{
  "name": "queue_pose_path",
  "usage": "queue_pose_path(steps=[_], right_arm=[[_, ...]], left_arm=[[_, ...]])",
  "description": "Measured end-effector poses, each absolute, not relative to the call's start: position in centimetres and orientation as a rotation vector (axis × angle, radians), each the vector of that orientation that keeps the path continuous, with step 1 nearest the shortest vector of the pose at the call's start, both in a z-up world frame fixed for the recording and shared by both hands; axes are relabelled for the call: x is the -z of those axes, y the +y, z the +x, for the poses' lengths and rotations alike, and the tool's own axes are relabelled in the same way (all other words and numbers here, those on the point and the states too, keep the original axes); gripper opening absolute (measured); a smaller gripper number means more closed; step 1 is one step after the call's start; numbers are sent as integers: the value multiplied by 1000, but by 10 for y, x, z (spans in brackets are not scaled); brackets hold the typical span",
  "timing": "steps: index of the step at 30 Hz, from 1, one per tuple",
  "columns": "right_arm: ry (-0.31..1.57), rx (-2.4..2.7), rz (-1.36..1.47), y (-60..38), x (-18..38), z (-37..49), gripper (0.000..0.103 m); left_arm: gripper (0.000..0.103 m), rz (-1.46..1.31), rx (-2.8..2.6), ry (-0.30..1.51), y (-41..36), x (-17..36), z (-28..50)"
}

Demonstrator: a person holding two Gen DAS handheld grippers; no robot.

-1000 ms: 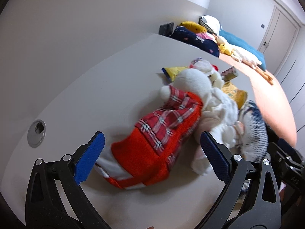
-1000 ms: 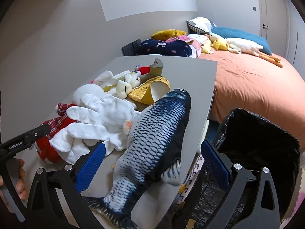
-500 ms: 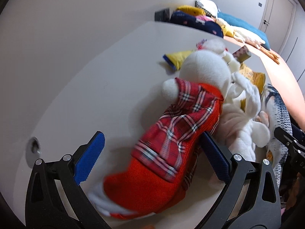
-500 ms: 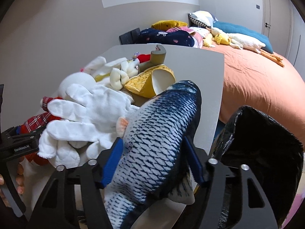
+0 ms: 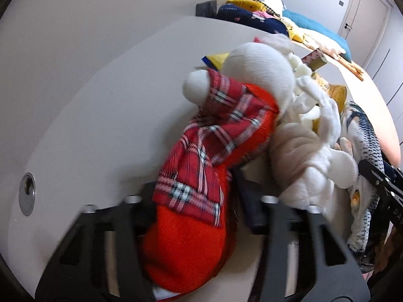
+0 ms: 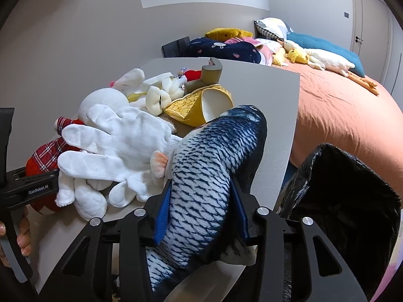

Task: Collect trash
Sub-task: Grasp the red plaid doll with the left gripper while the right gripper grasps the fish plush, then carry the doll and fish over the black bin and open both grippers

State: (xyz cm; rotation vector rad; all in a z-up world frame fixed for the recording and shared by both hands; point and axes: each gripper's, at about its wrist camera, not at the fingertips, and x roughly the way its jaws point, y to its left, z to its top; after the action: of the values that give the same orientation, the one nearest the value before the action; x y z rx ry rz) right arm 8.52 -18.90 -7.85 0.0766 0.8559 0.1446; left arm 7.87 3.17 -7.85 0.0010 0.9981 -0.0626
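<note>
Right gripper (image 6: 200,210): blue pads pressed into both flanks of the plush fish (image 6: 214,158), clamped around its rear half. Fish lies along the right edge of the grey table (image 6: 272,95), head pointing away, tail cut off below the frame. Just right of that edge, the black trash bag (image 6: 352,196) stands open; its far side runs out of view.

Left gripper (image 5: 194,201): blurred, fingers drawn in tight against the red plaid doll (image 5: 201,176), pinching its lower body. Pads mostly hidden by the cloth. The doll's white head (image 5: 259,73) points away from the camera.

Between doll and fish: white gloves (image 6: 121,148) heaped in a pile, touching both. Beyond them a yellow paper cup (image 6: 201,105) on its side and smaller white plush pieces, hard to separate.

Open tabletop lies to the doll's left, toward the metal cable grommet (image 5: 27,196), and at the table's far end. Orange bed (image 6: 340,105) beyond the table's right edge.
</note>
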Motion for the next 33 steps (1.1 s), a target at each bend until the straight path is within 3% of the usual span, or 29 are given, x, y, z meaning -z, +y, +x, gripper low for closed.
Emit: queue_pose_path(steps=[3,7,13,33], right_arm=[[839,-149,78,-191,75,82,35],[801,-164,93,-195,68,78,26],[731,-167,116,-204,48,72,25],[547,-186,155,-236,-30,23,25]], left_arm=[[23,-2,63,978,26,75,75],[18,-23,26,872,30,59,66],[15,-61,-34,728,42,24,49],[15,-25,-49,533,18,-78,-4]])
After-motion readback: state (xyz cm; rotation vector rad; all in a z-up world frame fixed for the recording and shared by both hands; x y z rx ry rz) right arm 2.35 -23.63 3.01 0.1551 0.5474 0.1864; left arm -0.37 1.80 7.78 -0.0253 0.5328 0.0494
